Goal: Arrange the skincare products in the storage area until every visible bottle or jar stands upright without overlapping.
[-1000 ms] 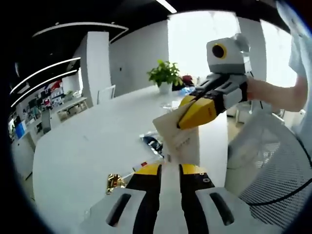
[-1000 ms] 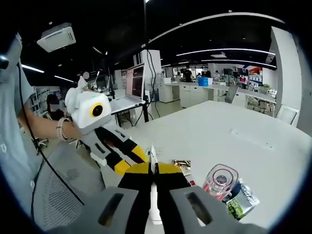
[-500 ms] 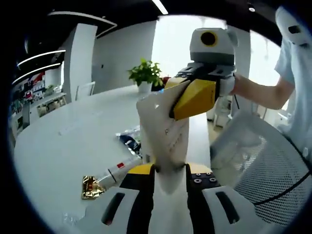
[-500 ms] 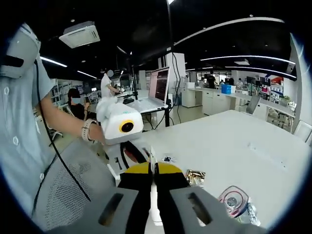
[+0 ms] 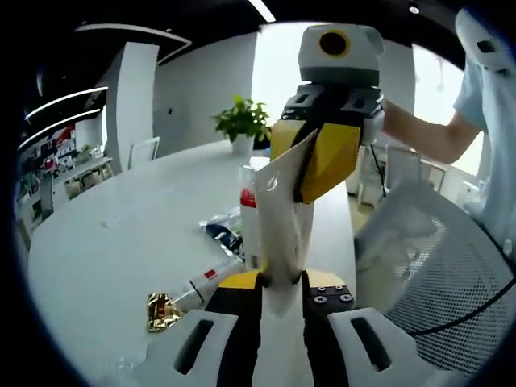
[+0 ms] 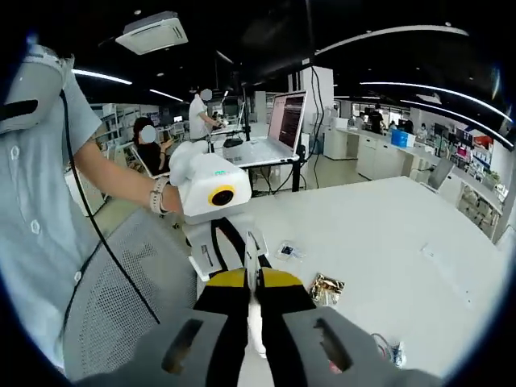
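While both grippers clamp it, a white packet (image 5: 280,216) stretches between left gripper (image 5: 281,280) and right gripper (image 5: 310,157).

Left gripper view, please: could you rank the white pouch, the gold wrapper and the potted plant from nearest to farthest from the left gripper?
1. White pouch: clamped in the left gripper, rising straight ahead, with the right gripper pinching its top.
2. Gold wrapper: lying on the table, low on the left.
3. Potted plant: at the table's far end, upper centre.
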